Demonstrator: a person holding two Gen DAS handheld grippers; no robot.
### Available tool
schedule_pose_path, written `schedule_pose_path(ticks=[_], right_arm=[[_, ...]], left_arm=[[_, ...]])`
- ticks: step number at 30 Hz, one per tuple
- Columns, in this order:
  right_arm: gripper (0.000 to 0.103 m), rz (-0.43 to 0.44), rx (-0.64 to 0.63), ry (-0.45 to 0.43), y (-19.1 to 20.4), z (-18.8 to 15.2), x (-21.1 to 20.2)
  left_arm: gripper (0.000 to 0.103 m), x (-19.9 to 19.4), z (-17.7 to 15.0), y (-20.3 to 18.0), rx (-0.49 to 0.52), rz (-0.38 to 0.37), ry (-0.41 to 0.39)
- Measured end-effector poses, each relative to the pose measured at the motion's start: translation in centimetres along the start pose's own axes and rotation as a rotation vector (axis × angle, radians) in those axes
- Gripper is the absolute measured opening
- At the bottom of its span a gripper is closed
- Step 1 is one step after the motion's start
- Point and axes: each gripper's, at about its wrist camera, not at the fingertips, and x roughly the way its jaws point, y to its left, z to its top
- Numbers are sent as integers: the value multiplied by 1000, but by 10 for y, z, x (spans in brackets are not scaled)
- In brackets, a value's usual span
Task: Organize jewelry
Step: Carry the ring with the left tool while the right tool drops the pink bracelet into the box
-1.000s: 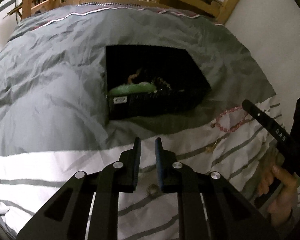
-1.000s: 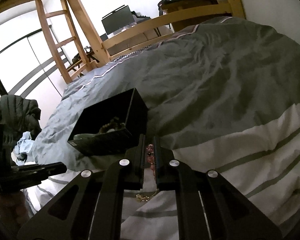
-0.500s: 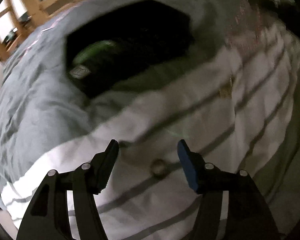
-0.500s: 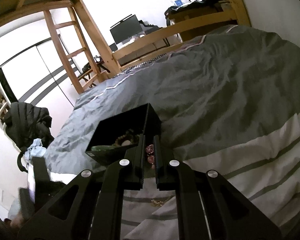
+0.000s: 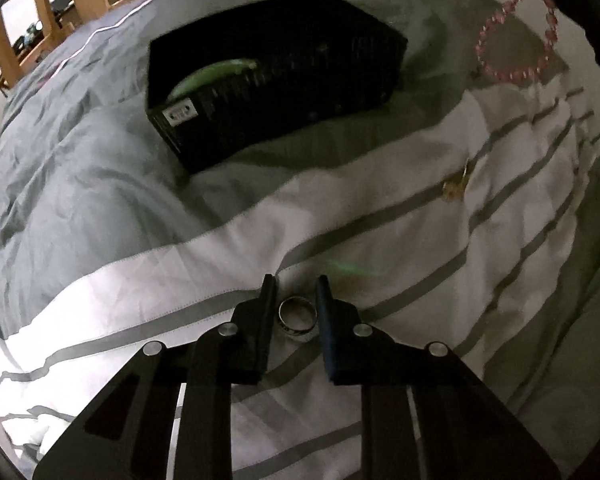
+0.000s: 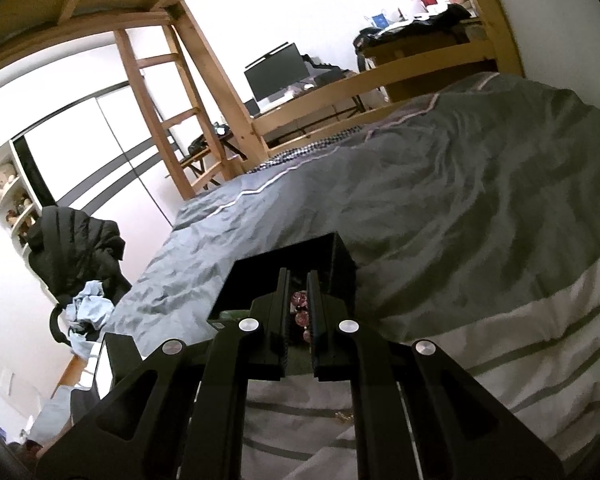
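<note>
Ring (image 5: 297, 313): silver band with dark patterning, lying flat on the white part of the duvet (image 5: 140, 280), between the two fingers of the left gripper (image 5: 295, 294).
Left gripper: low over the bedding, fingers bracketing the ring on either side; whether the pads actually touch it I cannot tell (the gap looks only a shade wider than the ring).
Pink bead bracelet (image 5: 514, 36): hanging as an open loop in the air beyond the box, seen from the left wrist view; its top runs into the right gripper (image 6: 297, 292), where three reddish beads sit one above another between the pads.
Right gripper: fingers pressed in on the bead strand, pinching it, held up over the near edge of the black box (image 5: 276, 76).
Black box: open-topped, sitting on the grey part of the duvet, well apart from the ring; a green bangle (image 5: 216, 74) shows inside along its left wall, and a white label sits on the near corner.
Gold piece (image 5: 454, 186): small, crumpled, lying on a grey stripe of the white bedding to the right, near neither gripper (too small to say what it is).
Room: wooden bunk frame (image 6: 204, 92) and ladder, a dark monitor (image 6: 274, 70) on a desk behind the footboard, a black jacket (image 6: 74, 252) draped at the left.
</note>
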Motion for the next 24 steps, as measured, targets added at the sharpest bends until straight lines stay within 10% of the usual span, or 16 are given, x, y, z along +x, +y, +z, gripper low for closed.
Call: schedule_pose_path(ticks=[2, 14, 15, 17, 18, 21, 24], right_arm=[[9, 10, -8, -6, 3, 3, 0], [9, 62, -31, -15, 19, 10, 8], [9, 63, -29, -12, 18, 10, 9], [9, 60, -27, -6, 17, 8, 10], [9, 59, -23, -3, 16, 8, 11], [9, 59, -12, -1, 13, 9, 12], [9, 56, -15, 0, 14, 9, 12]], left_arm=[[4, -4, 4, 9, -45, -36, -16], [8, -23, 24, 22, -99, -194, -95], [15, -22, 23, 16, -57, -205, -88], [89, -24, 17, -9, 30, -190, -98], [91, -26, 14, -21, 72, -167, -117], [90, -15, 10, -54, 205, -155, -82], [33, 20, 6, -64, 223, -121, 55]])
